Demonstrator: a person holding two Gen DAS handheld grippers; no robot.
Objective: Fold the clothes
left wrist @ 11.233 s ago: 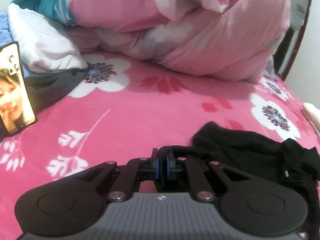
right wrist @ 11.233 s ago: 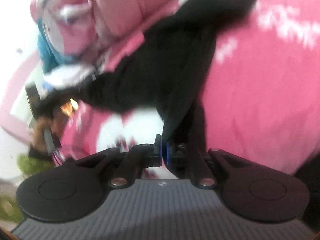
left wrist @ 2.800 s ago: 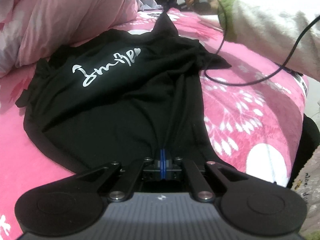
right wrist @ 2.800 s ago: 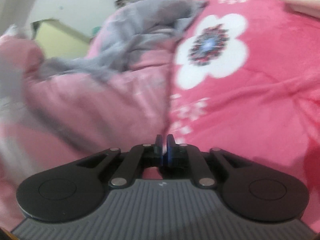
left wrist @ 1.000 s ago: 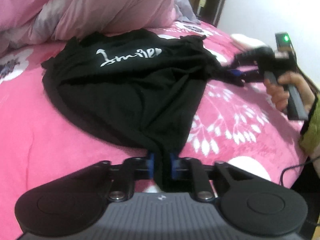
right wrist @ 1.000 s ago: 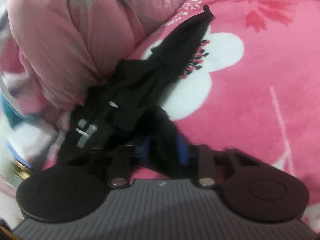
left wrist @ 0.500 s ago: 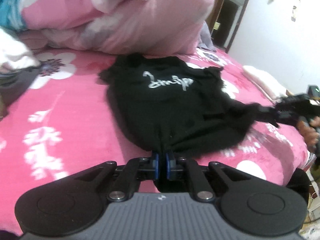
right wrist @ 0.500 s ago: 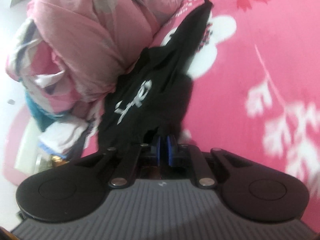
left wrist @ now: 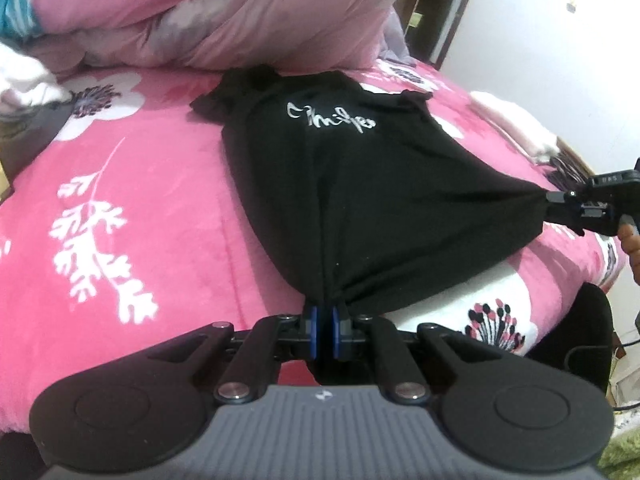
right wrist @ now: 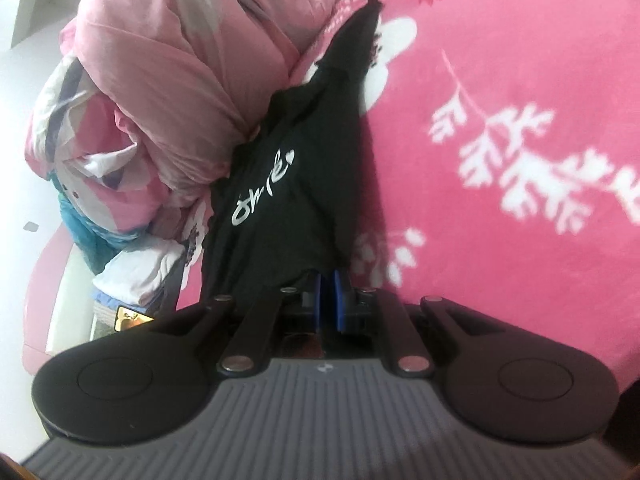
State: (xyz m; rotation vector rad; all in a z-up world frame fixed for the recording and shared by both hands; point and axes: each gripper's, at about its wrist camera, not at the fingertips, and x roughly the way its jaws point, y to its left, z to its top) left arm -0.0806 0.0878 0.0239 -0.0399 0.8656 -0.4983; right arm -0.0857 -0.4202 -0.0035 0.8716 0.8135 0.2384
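We see a black shirt (left wrist: 360, 184) spread out on the bed (left wrist: 132, 200); the bed has a bright pink cover with white flowers and white leaves on it; the shirt has curly white writing (left wrist: 331, 119) on its front. Our left tongs (left wrist: 324, 330) are pinched tight on the near bottom edge of the shirt, and the cloth bunches up where the blue pads (left wrist: 312, 330) squeeze it. Our right tongs (left wrist: 576, 205) are also pinched tight on the shirt, at its corner out to the right; the cloth is pulled into a point there; in the right wrist view the shirt bunches the same way between the blue pads (right wrist: 339, 304). The shirt is stretched between the two tongs; its top end lies just beside a big pink quilt (left wrist: 224, 12) piled at the back of the bed. A hand (left wrist: 632, 240) shows at the right edge, on the right tongs.
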